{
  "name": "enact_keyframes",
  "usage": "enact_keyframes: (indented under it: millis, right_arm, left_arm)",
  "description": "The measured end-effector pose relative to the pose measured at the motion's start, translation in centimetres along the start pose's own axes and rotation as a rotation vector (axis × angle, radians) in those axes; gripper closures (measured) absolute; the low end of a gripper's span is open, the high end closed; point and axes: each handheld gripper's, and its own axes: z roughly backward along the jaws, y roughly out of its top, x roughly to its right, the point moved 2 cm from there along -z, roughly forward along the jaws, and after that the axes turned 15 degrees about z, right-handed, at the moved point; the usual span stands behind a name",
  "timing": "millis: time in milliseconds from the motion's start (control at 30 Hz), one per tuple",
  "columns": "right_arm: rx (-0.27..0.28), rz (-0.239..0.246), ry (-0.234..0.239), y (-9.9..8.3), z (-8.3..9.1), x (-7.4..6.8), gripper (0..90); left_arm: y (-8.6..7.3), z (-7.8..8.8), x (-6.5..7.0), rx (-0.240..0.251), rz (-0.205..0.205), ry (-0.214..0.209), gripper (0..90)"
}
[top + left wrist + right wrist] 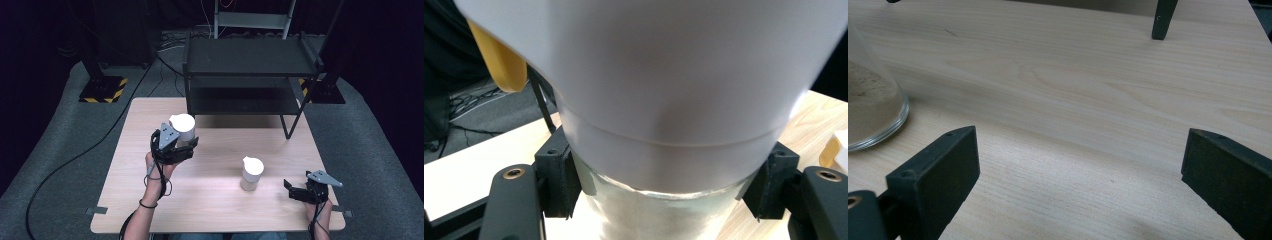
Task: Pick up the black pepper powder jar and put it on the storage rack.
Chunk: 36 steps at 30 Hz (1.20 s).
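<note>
My left gripper (181, 144) is shut on a jar (183, 128) with a white lid and holds it upright above the table's left half. In the left gripper view the white lid and glass body of the held jar (664, 125) sit between the jaws of the left gripper (664, 200), and a yellow tab (499, 62) sticks out at the upper left. A second white-lidded jar (251, 173) with sandy contents stands on the table near the middle. My right gripper (290, 190) rests open to its right, and from the right gripper (1078, 170) that jar's glass base (870, 112) appears at the left.
A black two-level shelf rack (250, 65) stands across the back of the wooden table (215, 210), one leg (1163, 20) planted on the tabletop. Cables run over the grey floor at the left. The second jar's edge (836, 150) lies off to the right.
</note>
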Motion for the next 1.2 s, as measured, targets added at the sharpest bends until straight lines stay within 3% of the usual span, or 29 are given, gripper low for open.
enact_keyframes:
  millis: [1200]
  right_arm:
    - [0.0,-0.005,0.004,0.0,0.0,0.1,1.5]
  left_arm:
    - [6.0,-2.4,-0.6,0.003,0.021,-0.112,30.5]
